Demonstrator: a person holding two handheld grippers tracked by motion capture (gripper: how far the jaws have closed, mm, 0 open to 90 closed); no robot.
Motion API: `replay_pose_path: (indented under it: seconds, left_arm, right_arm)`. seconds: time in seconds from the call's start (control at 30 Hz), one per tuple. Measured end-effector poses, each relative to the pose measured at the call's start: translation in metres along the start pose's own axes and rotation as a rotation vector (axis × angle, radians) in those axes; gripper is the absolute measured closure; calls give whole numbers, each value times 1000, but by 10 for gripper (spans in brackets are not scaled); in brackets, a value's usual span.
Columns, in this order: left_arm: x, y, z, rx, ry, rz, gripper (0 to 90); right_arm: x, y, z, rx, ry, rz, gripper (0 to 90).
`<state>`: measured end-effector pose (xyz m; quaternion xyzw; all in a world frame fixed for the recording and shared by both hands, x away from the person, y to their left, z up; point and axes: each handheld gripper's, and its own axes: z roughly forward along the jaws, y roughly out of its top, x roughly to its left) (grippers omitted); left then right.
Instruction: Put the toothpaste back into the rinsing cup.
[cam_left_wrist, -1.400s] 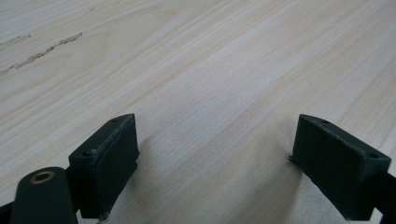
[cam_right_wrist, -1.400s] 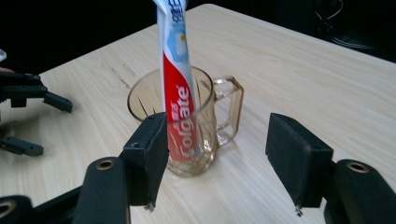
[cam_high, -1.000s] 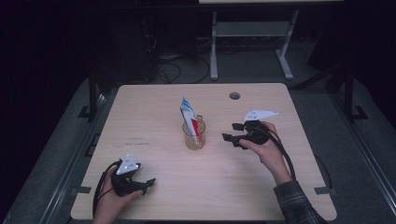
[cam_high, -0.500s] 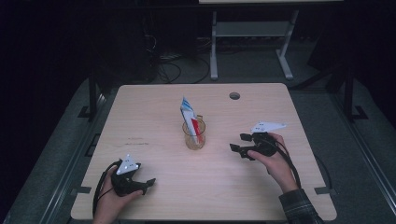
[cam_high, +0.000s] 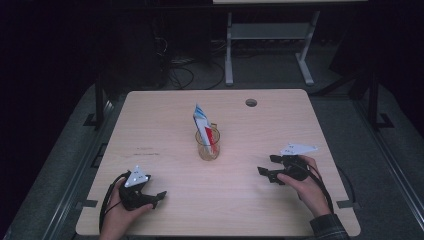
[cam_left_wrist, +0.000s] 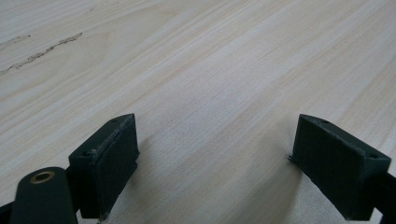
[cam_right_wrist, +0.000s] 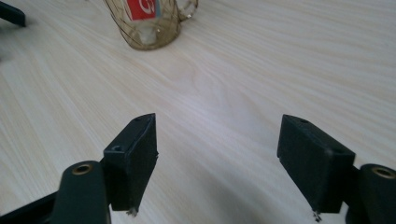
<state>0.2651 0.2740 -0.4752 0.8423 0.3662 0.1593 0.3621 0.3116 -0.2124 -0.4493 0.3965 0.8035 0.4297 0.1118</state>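
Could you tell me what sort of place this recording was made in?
Probably a lab or workshop set up for recording. A plain wooden table with a cable hole stands on grey floor mats, cables trail on the floor behind it, and a metal stand rises beyond.

I am looking at a small clear glass mug with an amber tint, standing upright near the middle of the table. It is holding a toothpaste tube, white with blue and red markings, which is leaning up and to the left out of its rim. In my right gripper view the mug's base and handle are showing ahead, the tube's red label visible through the glass.
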Motion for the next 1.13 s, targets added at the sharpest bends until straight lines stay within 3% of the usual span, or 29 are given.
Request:
replay_pose_path:
  seconds: [0.47,0.9,1.13]
  left_arm:
    - [0,0,0,-2,0,-2,130]
    - [0,0,0,1,-2,3,130]
    - [0,0,0,1,-2,4,130]
  right_arm:
    - [-1,-34,-23,54,-55,10,258]
    - [4,-57,-31,128,-125,-31,224]
    - [6,-62,-31,111,-142,-46,207]
